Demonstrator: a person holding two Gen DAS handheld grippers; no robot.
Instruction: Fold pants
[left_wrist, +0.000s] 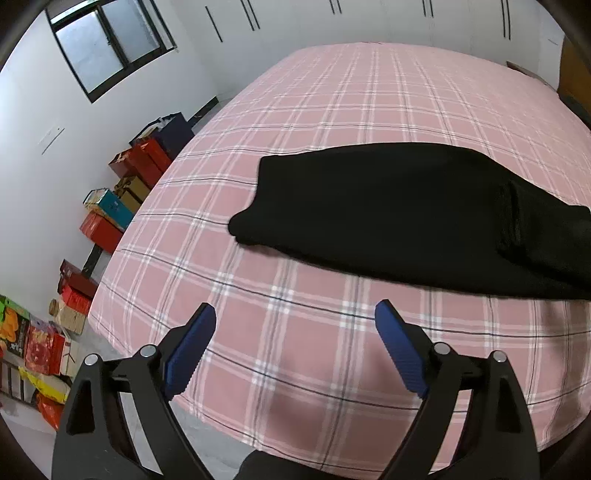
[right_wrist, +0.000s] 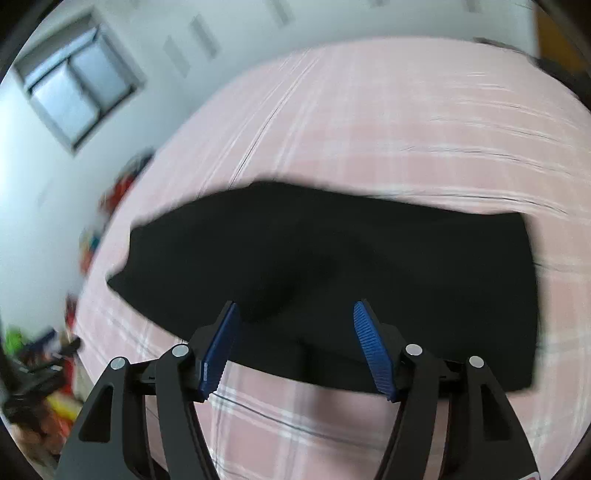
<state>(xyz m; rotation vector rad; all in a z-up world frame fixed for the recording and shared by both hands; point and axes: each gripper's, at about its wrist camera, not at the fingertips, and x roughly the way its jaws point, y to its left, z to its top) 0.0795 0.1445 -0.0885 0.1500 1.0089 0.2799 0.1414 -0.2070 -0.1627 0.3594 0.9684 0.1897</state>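
Note:
Black pants (left_wrist: 406, 206) lie folded in a flat bundle on the pink plaid bed (left_wrist: 332, 110). My left gripper (left_wrist: 295, 314) is open and empty, hovering over the sheet a little in front of the pants' near edge. In the right wrist view, which is blurred, the pants (right_wrist: 332, 273) fill the middle. My right gripper (right_wrist: 293, 308) is open and empty, its blue pads (right_wrist: 371, 347) over the near edge of the pants.
The bed's left edge (left_wrist: 147, 206) drops to a floor strip with stacked red, blue and brown boxes (left_wrist: 122, 184) along a white wall. A window (left_wrist: 107, 44) is at upper left. White wardrobe doors (left_wrist: 406, 18) stand behind the bed.

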